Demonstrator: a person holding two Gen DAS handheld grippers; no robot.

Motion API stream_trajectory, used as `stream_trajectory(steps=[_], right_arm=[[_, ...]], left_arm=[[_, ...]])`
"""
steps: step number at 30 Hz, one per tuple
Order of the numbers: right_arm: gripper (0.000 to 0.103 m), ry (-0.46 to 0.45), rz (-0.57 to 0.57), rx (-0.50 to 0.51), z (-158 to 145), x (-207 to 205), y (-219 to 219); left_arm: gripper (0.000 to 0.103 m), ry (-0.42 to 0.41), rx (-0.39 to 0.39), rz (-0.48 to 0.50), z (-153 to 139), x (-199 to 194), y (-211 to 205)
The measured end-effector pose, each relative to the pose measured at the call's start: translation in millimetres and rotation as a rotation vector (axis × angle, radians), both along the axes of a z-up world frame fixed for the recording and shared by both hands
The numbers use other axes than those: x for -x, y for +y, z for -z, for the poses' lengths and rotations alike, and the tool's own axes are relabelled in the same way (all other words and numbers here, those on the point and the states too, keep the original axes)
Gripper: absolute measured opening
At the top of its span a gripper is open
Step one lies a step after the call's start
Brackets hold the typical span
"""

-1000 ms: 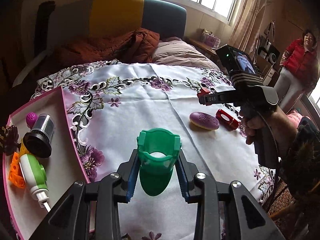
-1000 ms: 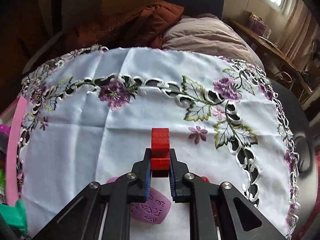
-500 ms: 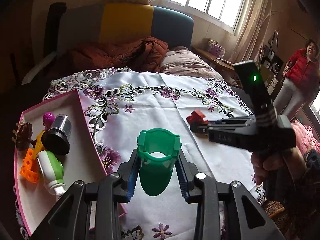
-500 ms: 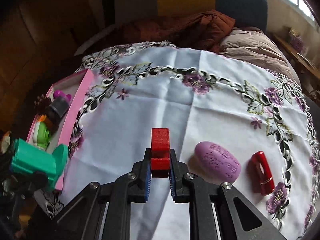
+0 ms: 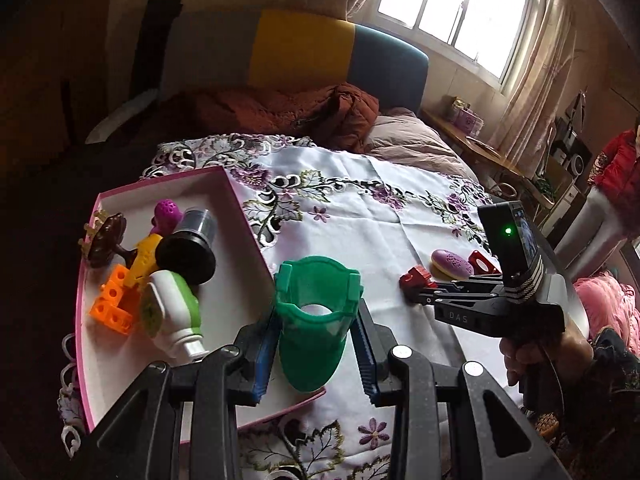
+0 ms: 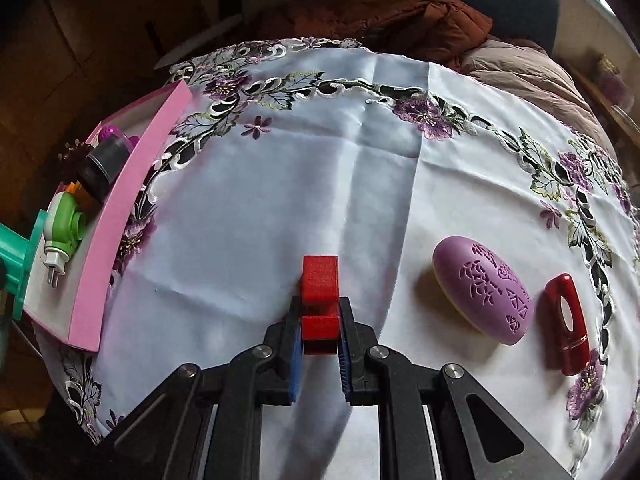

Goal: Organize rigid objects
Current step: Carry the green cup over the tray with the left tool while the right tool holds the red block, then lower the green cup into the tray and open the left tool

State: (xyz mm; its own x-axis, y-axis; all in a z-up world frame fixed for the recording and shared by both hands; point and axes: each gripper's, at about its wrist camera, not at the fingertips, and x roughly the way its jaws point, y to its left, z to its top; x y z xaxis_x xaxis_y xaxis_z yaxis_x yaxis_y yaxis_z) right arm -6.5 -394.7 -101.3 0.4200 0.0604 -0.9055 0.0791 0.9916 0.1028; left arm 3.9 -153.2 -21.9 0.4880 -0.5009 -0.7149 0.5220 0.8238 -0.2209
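Observation:
My left gripper [image 5: 316,344] is shut on a green plastic cup-shaped piece [image 5: 314,320], held over the near right corner of the pink tray [image 5: 248,216]. The tray holds an orange block [image 5: 112,308], a green-and-white plug-in device [image 5: 172,316], a black-based cylinder [image 5: 188,248], a purple ball [image 5: 168,212] and a brown piece [image 5: 106,236]. My right gripper [image 6: 320,336] is shut on a red block [image 6: 319,296] above the white embroidered tablecloth [image 6: 320,160]. A purple oval case [image 6: 484,288] and a red oblong case [image 6: 566,322] lie to its right.
The right gripper [image 5: 416,284], held by a hand [image 5: 544,356], shows at the right of the left wrist view. A person in a red jacket [image 5: 618,168] stands far right. A sofa with brown and beige bedding [image 5: 320,108] is behind the table.
The left gripper has carried the green piece leftward, over the tray's corner. The right gripper has swung left and down with the red block; the tray and both cases came into its view.

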Motion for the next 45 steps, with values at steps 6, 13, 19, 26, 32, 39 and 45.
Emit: stream_trajectory(steps=[6, 13, 19, 26, 32, 39, 45], right_arm=[[0.015, 0.004, 0.003, 0.003, 0, -1, 1], [0.015, 0.002, -0.003, 0.017, 0, -1, 2], [0.015, 0.0, -0.007, 0.022, 0, -2, 2], [0.015, 0.001, -0.012, 0.025, 0, -2, 3], [0.015, 0.002, -0.013, 0.027, 0, -2, 3], [0.015, 0.001, -0.013, 0.027, 0, -2, 3], [0.015, 0.001, -0.01, 0.024, 0, -3, 3]], left_arm=[[0.035, 0.0, 0.028, -0.106, -10, -4, 46], [0.035, 0.028, 0.054, -0.265, -6, -16, 108], [0.035, 0.094, 0.079, -0.291, 7, -21, 118], [0.035, 0.134, 0.138, -0.185, 11, -35, 66], [0.035, 0.158, 0.118, -0.159, 27, -53, 28], [0.035, 0.183, 0.044, -0.188, 52, -69, 14], [0.035, 0.146, -0.019, -0.211, 60, -83, 4]])
